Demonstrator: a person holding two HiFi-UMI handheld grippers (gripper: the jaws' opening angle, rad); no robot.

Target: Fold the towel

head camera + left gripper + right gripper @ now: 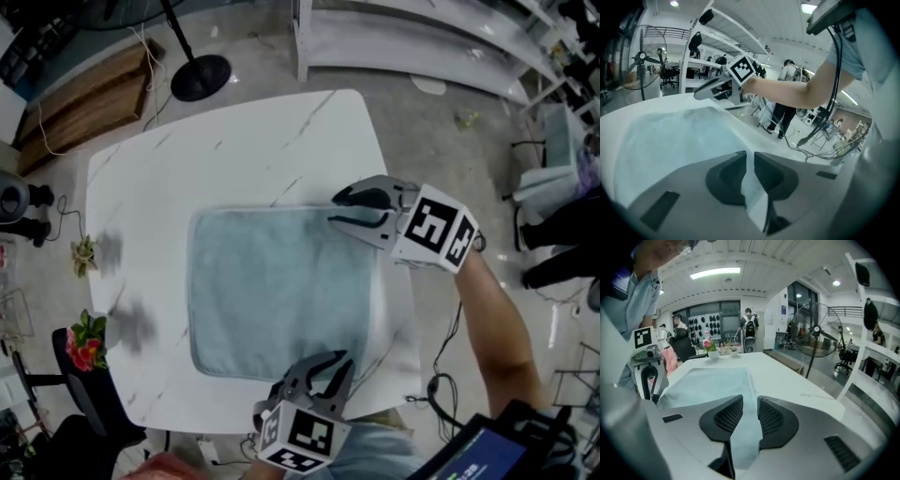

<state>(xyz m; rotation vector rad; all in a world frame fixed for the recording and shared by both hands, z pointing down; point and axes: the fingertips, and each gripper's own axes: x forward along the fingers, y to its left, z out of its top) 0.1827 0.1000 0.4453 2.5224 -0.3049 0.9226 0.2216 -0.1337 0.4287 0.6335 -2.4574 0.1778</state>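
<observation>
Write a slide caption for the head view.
Left gripper and right gripper grip two towel corners on a white table.

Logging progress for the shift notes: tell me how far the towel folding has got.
Done: the towel lies spread flat on the table, with no fold visible. In hand: the left gripper and right gripper each hold its right-hand edge near a corner between their jaws. Left: every fold.
</observation>
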